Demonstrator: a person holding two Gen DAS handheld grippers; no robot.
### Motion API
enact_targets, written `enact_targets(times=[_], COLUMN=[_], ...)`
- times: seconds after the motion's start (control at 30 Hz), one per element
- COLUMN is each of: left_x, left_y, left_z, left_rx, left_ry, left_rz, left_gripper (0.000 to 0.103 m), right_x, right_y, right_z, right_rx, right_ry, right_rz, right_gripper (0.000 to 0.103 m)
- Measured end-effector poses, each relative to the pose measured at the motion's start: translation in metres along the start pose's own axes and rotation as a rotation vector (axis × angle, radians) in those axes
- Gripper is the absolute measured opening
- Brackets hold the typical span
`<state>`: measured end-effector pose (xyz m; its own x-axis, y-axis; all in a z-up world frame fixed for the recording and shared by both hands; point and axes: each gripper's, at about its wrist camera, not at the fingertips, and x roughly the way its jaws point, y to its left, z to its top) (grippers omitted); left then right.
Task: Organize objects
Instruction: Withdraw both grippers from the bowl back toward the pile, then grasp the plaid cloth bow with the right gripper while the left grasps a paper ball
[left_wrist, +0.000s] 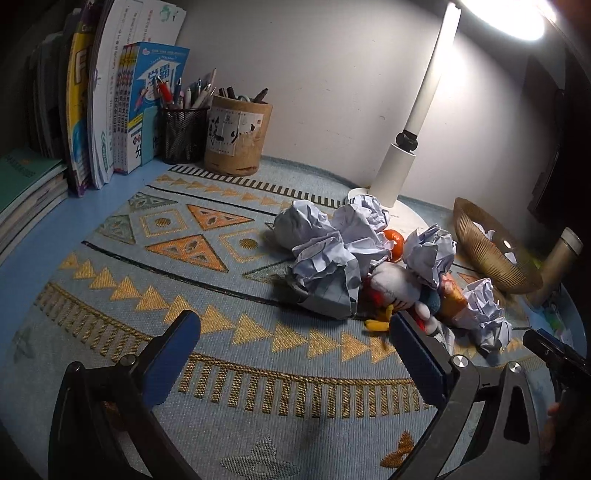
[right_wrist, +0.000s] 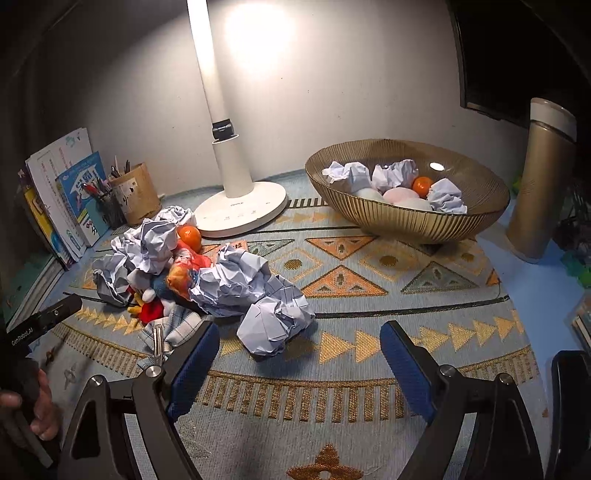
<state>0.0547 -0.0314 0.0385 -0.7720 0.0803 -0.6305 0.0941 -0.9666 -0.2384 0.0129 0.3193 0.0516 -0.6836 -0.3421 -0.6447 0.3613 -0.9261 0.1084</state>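
A pile lies on the patterned mat: several crumpled paper balls, an orange, small plush toys and a checked cloth. A gold wire bowl holds paper balls, an orange and pale round things. My left gripper is open and empty, just left of the pile. My right gripper is open and empty, with the nearest paper ball just ahead between its fingers.
A white desk lamp stands behind the pile. Books, a mesh pen cup and a wooden pen holder stand back left. A gold thermos stands right of the bowl.
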Motion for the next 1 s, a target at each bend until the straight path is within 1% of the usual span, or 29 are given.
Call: enact_targets(times=[0.07, 0.17, 0.3, 0.4, 0.5, 0.6, 0.63, 0.7, 0.8, 0.87, 0.9, 0.93, 0.97, 1.0], left_x=[0.003, -0.001, -0.003, -0.002, -0.002, 0.003, 0.006, 0.010, 0.016, 0.024, 0.030, 0.036, 0.042, 0.048], left_y=[0.001, 0.000, -0.002, -0.002, -0.001, -0.001, 0.000, 0.002, -0.002, -0.006, -0.006, -0.007, -0.006, -0.006], left_z=[-0.001, -0.003, -0.004, -0.004, -0.004, -0.002, 0.000, 0.005, 0.018, 0.025, 0.028, 0.028, 0.029, 0.028], left_rx=[-0.001, 0.004, 0.012, 0.012, 0.011, 0.009, 0.006, 0.003, 0.057, 0.097, 0.112, 0.119, 0.118, 0.117], left_ry=[0.029, 0.016, 0.010, 0.016, 0.019, 0.056, 0.078, 0.115, 0.144, 0.157, 0.166, 0.180, 0.191, 0.200], left_rz=[0.000, 0.011, 0.034, 0.028, 0.022, 0.009, -0.008, -0.033, -0.023, -0.031, -0.048, -0.061, -0.074, -0.088], left_gripper=[0.102, 0.102, 0.102, 0.102, 0.102, 0.102, 0.102, 0.102, 0.102, 0.102, 0.101, 0.101, 0.099, 0.094], right_x=[0.000, 0.000, -0.002, -0.001, -0.003, -0.008, -0.010, -0.013, -0.012, 0.002, 0.010, 0.018, 0.025, 0.033], right_y=[0.004, 0.011, 0.019, 0.017, 0.014, 0.018, 0.023, 0.040, 0.073, 0.090, 0.095, 0.100, 0.103, 0.106], right_z=[0.000, -0.001, -0.003, -0.002, 0.000, 0.001, 0.002, 0.003, 0.002, 0.001, -0.001, -0.002, -0.004, -0.005], right_rx=[-0.020, -0.057, -0.095, -0.091, -0.075, -0.082, -0.097, -0.152, -0.238, -0.271, -0.284, -0.299, -0.311, -0.321], right_ry=[-0.004, -0.012, -0.020, -0.015, -0.017, -0.012, -0.001, 0.024, 0.074, 0.137, 0.160, 0.172, 0.185, 0.204], right_rz=[-0.011, -0.032, -0.025, -0.009, 0.032, 0.112, 0.148, 0.191, 0.250, 0.234, 0.228, 0.227, 0.222, 0.216], right_gripper=[0.088, 0.088, 0.088, 0.088, 0.088, 0.088, 0.088, 0.088, 0.088, 0.088, 0.087, 0.085, 0.079, 0.072])
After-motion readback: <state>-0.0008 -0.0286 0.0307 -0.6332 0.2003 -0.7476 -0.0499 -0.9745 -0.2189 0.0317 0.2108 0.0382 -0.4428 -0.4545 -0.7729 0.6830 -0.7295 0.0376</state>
